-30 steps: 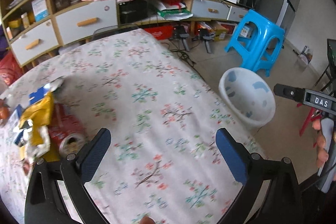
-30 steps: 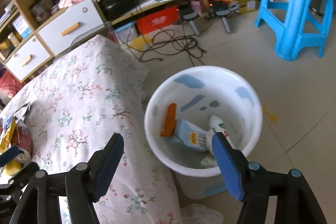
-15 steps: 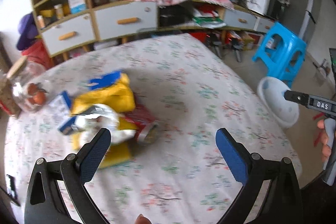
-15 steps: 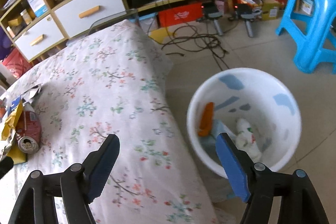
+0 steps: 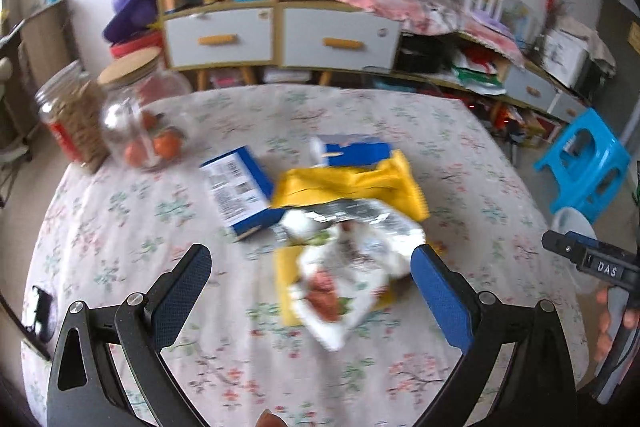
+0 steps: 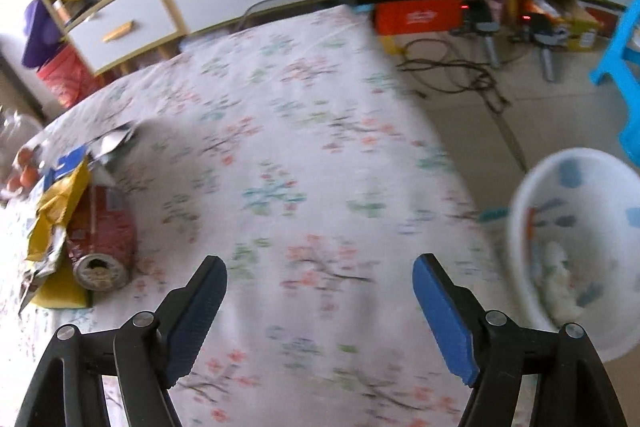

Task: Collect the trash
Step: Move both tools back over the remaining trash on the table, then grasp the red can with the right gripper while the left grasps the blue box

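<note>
A pile of trash lies on the floral tablecloth (image 5: 132, 211): a white and silver snack wrapper (image 5: 344, 267), a yellow bag (image 5: 352, 183), a blue box (image 5: 236, 187). My left gripper (image 5: 310, 267) is open and empty, its jaws either side of the wrapper, just above it. My right gripper (image 6: 320, 291) is open and empty over bare cloth. In the right wrist view a crushed red can (image 6: 102, 239) lies beside the yellow bag (image 6: 56, 211) at the left. The white bin (image 6: 580, 247) on the floor holds trash.
Two glass jars (image 5: 136, 123) stand at the table's far left. A blue stool (image 5: 584, 163) is on the floor to the right, near the bin (image 5: 572, 223). Shelves and drawers (image 5: 280, 31) line the back wall. Cables (image 6: 452, 75) lie on the floor.
My left gripper has swung left from bare cloth to over the trash pile. My right gripper has moved left from above the bin to over the table.
</note>
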{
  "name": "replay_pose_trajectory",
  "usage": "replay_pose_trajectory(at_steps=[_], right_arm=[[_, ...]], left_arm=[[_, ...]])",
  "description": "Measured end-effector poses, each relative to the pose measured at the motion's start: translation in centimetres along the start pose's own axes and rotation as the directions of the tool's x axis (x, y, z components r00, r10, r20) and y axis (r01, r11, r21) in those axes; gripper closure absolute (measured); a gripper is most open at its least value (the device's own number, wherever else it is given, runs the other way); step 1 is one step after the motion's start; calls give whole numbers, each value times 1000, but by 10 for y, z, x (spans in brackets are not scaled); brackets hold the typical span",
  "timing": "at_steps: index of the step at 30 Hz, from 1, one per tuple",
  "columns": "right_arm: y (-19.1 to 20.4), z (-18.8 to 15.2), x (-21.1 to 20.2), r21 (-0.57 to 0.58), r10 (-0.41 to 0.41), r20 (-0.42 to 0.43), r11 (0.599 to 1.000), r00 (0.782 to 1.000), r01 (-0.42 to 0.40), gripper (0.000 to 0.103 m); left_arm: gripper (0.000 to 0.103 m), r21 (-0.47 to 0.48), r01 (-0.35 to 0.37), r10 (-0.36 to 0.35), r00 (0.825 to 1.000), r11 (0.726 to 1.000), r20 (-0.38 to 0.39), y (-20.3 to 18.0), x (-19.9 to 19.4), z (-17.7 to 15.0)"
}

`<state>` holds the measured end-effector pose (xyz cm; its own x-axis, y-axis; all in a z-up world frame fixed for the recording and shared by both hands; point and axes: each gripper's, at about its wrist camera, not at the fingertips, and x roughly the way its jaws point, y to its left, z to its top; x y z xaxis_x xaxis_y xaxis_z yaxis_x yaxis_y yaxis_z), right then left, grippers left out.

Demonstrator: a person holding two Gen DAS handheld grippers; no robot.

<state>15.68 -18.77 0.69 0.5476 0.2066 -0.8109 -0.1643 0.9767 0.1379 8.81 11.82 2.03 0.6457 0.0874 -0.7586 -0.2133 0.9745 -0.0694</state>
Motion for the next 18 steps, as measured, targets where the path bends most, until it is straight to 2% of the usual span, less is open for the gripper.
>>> replay_pose_trajectory(at_steps=[8, 13, 18], right_arm=[[65, -8, 32, -121, 54, -55, 991, 997, -60, 22], [95, -17, 49, -174, 110, -109, 976, 988, -128, 22], [110, -19, 60, -203, 101, -110, 972, 989, -121, 22]], left_arm=[[2, -118, -63, 56, 996, 991, -64, 50, 16, -7], [2, -187, -72, 52, 992, 980, -113, 75, 28, -6], [2, -255, -98, 59, 986, 962, -155, 93, 51, 13]])
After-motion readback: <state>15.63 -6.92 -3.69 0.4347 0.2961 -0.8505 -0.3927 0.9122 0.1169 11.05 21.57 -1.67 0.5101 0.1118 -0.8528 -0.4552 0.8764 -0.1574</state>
